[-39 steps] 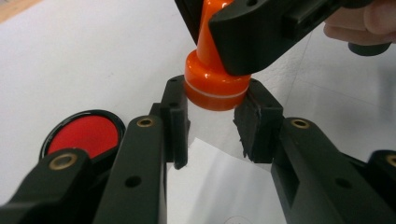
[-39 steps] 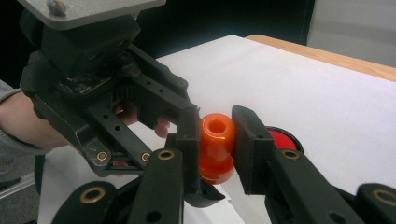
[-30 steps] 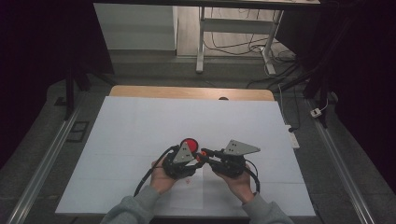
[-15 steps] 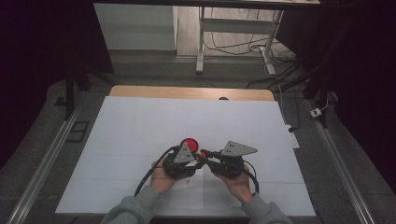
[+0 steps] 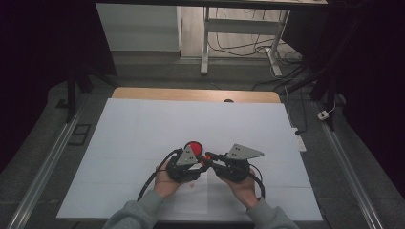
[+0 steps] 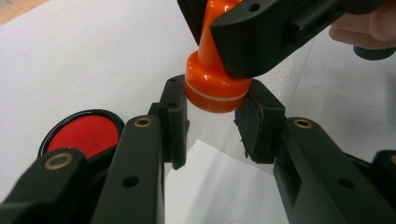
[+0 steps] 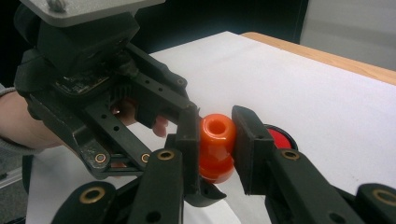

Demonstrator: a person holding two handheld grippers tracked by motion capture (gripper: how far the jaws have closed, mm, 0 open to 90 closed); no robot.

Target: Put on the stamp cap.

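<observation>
The person's two hands have stayed in the same spot near the front of the white bench [image 5: 143, 124]. One small thing has changed: the jaws of the left gripper [image 6: 212, 116] have just been opening a tiny bit. The wide bottom of the orange stamp [image 6: 212, 88] is between them. The black pads look like they touch it on both sides, so I think the left gripper holds on, only a bit softer.

The right gripper [image 7: 217, 135] is squeezed tight on the top part of the stamp, the round handle. So both grippers have the same stamp, one at the top and one at the bottom. I think the left one may be getting ready to let go, so the right one can carry the stamp alone.

The stamp is bright orange and shiny, like smooth plastic. It has a fat round bottom with a thin white line around it, and a thinner neck above. The end of the handle has a little round hollow in it. It is held up in the air, just over a sheet of paper [image 6: 219, 186].

Close by on the bench lies a round red ink pad [image 6: 81, 133] in a black case, with its lid off.
</observation>
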